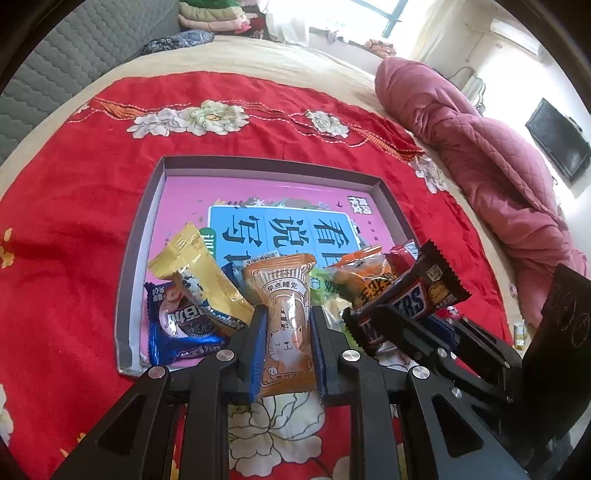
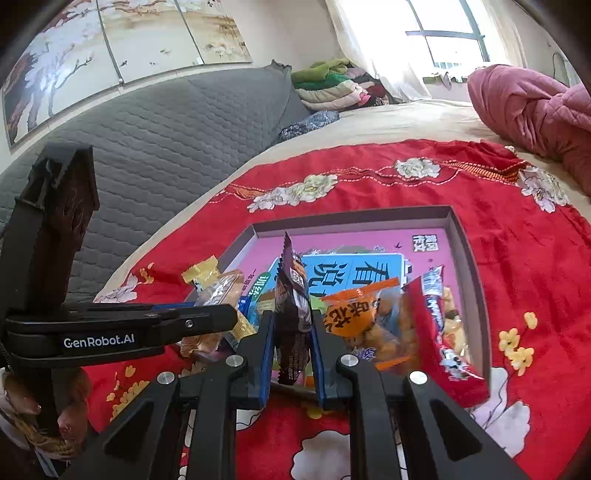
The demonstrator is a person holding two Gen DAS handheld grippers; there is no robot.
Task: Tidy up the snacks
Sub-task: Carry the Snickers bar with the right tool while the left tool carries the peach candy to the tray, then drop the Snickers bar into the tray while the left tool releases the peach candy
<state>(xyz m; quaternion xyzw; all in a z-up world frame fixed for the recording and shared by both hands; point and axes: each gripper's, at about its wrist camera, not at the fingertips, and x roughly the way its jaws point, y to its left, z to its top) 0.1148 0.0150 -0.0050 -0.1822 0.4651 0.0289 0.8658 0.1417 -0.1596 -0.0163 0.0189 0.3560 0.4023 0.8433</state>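
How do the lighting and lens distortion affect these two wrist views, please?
Left wrist view: the window is blown out white, the box rim bows from the fisheye, yet the cat-print packet in the left tongs reads sharply. Right wrist view: the same window glares, the red blanket curves, and the Snickers bar is dim.

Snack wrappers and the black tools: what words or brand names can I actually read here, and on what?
"GenRobot.AI": white letters on the side of the black left gripper.
"ERS": end of a white-and-blue logo on the dark brown chocolate bar wrapper in the right gripper; the rest is hidden.
"早点睡觉": on the orange cat-print snack packet.
"看", "说": large upside-down characters on the pink shallow box.
Blue cookie packet: lettering too distorted.
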